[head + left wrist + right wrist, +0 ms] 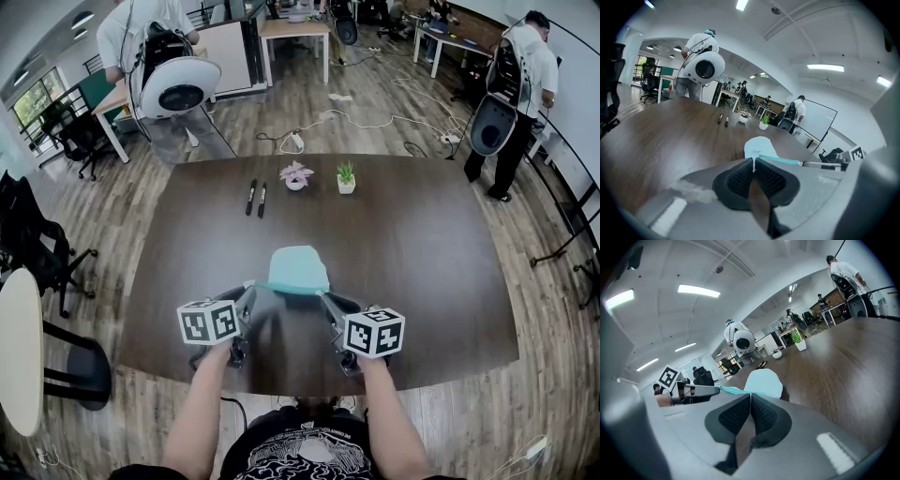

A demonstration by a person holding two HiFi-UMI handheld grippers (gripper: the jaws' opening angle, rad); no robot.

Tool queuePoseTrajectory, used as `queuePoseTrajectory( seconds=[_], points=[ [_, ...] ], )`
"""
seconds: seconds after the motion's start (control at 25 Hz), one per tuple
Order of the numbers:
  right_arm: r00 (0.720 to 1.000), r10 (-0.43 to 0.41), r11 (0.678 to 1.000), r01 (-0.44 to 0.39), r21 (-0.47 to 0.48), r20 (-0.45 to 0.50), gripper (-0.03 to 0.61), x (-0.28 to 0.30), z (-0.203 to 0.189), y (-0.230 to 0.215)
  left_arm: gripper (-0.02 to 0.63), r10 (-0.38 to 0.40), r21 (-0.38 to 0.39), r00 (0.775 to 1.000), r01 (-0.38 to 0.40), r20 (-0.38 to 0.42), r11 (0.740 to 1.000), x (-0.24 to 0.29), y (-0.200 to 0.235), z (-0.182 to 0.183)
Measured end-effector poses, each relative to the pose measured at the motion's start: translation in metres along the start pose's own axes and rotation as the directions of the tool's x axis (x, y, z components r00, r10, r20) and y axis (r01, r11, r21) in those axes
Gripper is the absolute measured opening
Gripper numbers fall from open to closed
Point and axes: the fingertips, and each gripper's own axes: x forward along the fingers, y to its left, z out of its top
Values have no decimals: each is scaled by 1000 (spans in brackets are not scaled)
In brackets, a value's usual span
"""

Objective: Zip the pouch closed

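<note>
The light teal pouch (298, 269) lies on the dark counter (422, 244) just in front of the person, its near edge stretched as a thin teal line between the two tools; the left hand-held gripper (753, 165) is pinched tight on a pale sliver at one end of that edge, and the right hand-held gripper (750, 398) is likewise closed on the other end. The grips are small, so the likeliest fault is a corner sliding out of the pads when the slider is pulled, which would let the soft body bunch and jam the zip; pulling the ends unevenly could also drag the whole pouch across the counter; whether either tool has the slider itself, or only fabric, I cannot tell. What is inside the pouch is hidden, and so is how far the zip is closed. Farther back, well apart from it, a white pot (295, 184) holds a pinkish plant and a second pot (346, 186) a green one, beside two markers (256, 198).
</note>
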Motion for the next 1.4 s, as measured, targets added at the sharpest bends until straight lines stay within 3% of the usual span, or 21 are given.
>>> queuePoseTrajectory(
  seconds=[0.56, 0.76, 1.4],
  points=[
    [999, -38, 999, 38, 20, 14, 9, -6, 3, -8, 18, -11, -1, 1000, 11, -2, 1000, 2, -4, 0],
    [995, -104, 995, 104, -3, -4, 9, -7, 2, -20, 21, -37, 7, 999, 37, -38, 999, 8, -10, -12],
    [966, -220, 973, 208, -98, -133, 10, 0, -22, -45, 28, -35, 46, 987, 43, -154, 998, 25, -12, -52]
  ],
)
